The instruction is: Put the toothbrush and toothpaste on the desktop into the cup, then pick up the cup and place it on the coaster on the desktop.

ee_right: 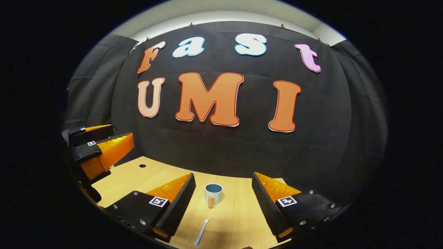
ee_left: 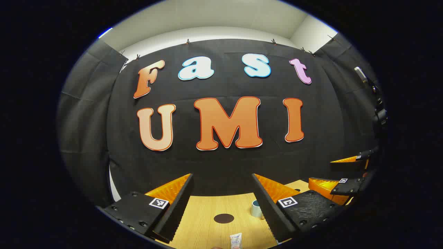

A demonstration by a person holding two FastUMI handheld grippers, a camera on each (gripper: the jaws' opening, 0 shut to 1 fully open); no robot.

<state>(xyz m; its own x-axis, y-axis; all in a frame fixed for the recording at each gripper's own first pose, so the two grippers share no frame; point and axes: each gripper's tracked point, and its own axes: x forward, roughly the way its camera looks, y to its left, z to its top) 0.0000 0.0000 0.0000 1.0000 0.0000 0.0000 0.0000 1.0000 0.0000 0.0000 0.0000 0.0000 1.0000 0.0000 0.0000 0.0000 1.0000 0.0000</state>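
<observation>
left gripper view
left tongs: hanging spread wide above the tabletop, pinching nothing.
toothpaste: lying flat at the near edge of the tabletop, just below the gap of the tongs; small white tube, partly cut off by the edge of the view.
coaster: dark round disc lying flat between the two fingers, just beyond the toothpaste, nothing sitting on it.
cup: standing upright to the right of the coaster, partly hidden behind the right finger.
right tongs: showing at the far right, well apart from the cup, spread and carrying nothing.
handling, toothpaste: probably light and soft, squashing if squeezed hard; i would be taking it across the middle of the body with gentle pressure.

right gripper view
right tongs: hovering spread wide over the tabletop, pinching nothing.
cup, here: sitting upright and empty between the fingers, its tan handle facing the camera.
toothbrush: lying flat just nearer than the cup, head pointing toward it, handle running to the near edge.
left tongs, here: showing at the left over the tabletop, spread.
handling, toothbrush: likely light, stiff and thin, sitting low on the wood, so the fingers should be closing across the mid handle, close to the surface.
handling, cup: looking rigid, smooth, maybe breakable; the wall or rim seems a safer hold than the small handle.
</observation>
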